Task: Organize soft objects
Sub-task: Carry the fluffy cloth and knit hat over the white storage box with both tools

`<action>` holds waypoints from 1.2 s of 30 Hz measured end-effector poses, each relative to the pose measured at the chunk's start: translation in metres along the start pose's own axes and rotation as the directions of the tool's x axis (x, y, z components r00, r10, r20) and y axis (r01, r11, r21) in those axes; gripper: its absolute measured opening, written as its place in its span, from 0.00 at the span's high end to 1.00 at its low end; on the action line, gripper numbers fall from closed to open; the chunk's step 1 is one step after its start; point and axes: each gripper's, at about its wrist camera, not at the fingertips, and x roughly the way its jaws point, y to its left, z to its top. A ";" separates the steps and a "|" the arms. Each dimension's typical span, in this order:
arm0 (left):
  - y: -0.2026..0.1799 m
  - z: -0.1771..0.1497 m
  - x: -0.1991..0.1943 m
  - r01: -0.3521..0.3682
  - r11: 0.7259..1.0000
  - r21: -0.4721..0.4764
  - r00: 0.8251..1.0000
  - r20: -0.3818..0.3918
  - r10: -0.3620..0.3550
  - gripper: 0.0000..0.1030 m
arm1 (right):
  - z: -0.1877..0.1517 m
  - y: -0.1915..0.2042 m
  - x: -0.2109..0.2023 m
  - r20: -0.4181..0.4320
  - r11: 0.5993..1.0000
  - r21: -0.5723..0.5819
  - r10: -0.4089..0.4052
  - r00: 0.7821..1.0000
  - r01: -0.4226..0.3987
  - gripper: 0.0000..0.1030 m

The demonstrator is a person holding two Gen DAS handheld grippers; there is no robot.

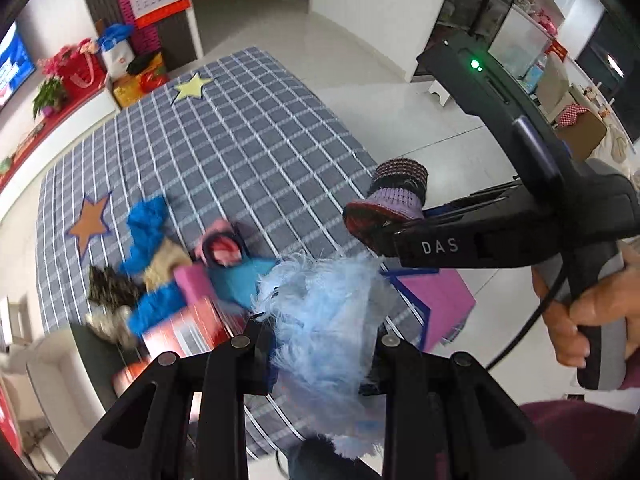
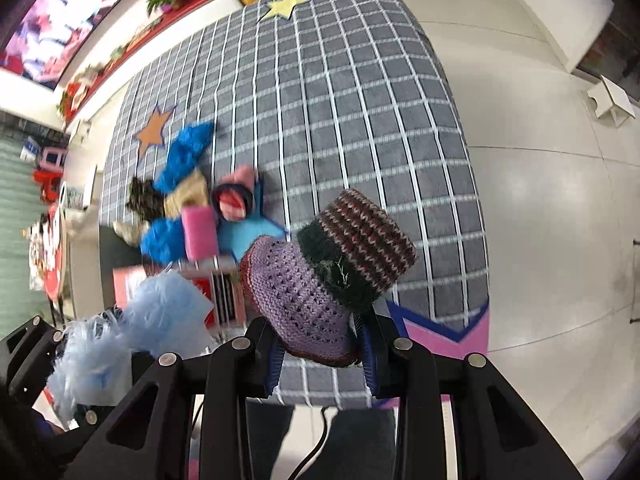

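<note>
The left gripper [image 1: 320,340] is clamped on a fluffy pale-blue piece [image 1: 320,304], its long fibres spilling out between the fingers and hiding most of the pads. The right gripper [image 2: 320,356] is pinched on the brim of a knitted lilac boot [image 2: 296,300], whose striped maroon cuff [image 2: 372,236] leans away from the fingers to the right. Both pieces hang in the air above the near edge of the grey checked mat [image 2: 340,100], side by side and just apart (the boot also shows in the left view [image 1: 392,200], with the person's hand [image 1: 592,312] wrapped around the gripper handle).

Out on the mat, toward its left edge, the rest of the soft things sit in a heap [image 2: 192,208]: bright blue fleece, a pink roll, something beige, something dark and mottled, all blurred. A red box [image 1: 180,336] lies at the mat's near-left corner, and beside the heap an orange star [image 2: 154,128] is stitched into the mat.

I'd judge this a carry in progress. To do it well, keep both grips firm, since the fluffy piece is held by loose pile that could slip, and hold the two apart so the fibres don't snag the knit.
</note>
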 end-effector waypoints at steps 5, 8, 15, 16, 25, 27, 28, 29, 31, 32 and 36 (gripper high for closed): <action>0.004 -0.029 -0.019 -0.025 0.997 -0.069 1.000 -0.002 0.025 0.70 | -0.036 0.006 0.000 -0.047 0.997 -0.077 -0.005 0.999 0.001 0.68; 0.015 -0.044 -0.032 -0.039 0.994 -0.098 0.999 0.012 0.040 0.71 | -0.055 0.012 0.001 -0.072 0.995 -0.095 0.010 0.997 -0.017 0.68; 0.072 -0.094 -0.062 -0.075 0.984 -0.159 0.996 0.038 0.082 0.71 | -0.097 0.051 0.020 -0.122 0.994 -0.094 0.052 0.991 -0.063 0.68; 0.081 -0.099 -0.065 -0.075 0.983 -0.170 0.996 0.039 0.083 0.71 | -0.101 0.062 0.024 -0.136 0.993 -0.097 0.057 0.989 -0.071 0.68; 0.174 -0.155 -0.091 -0.100 0.952 -0.288 0.991 0.060 0.122 0.70 | -0.129 0.176 0.029 -0.107 0.959 -0.271 0.059 0.993 -0.086 0.68; 0.193 -0.166 -0.099 -0.101 0.943 -0.318 0.988 0.077 0.132 0.71 | -0.127 0.198 0.028 -0.096 0.949 -0.299 0.069 0.993 -0.095 0.68; 0.199 -0.169 -0.102 -0.100 0.940 -0.327 0.988 0.083 0.134 0.71 | -0.126 0.212 0.028 -0.085 0.944 -0.316 0.072 0.994 -0.095 0.68; 0.205 -0.172 -0.104 -0.101 0.936 -0.337 0.987 0.086 0.137 0.71 | -0.125 0.222 0.027 -0.077 0.939 -0.330 0.075 0.994 -0.096 0.68; 0.220 -0.179 -0.108 -0.105 0.926 -0.362 0.985 0.090 0.147 0.71 | -0.120 0.243 0.026 -0.065 0.932 -0.347 0.084 0.994 -0.101 0.68; 0.228 -0.183 -0.110 -0.108 0.920 -0.378 0.984 0.090 0.153 0.71 | -0.119 0.249 0.026 -0.063 0.930 -0.353 0.089 0.994 -0.106 0.68; 0.251 -0.197 -0.113 -0.131 0.895 -0.427 0.980 0.083 0.182 0.71 | -0.108 0.285 0.022 -0.052 0.914 -0.390 0.103 0.993 -0.115 0.68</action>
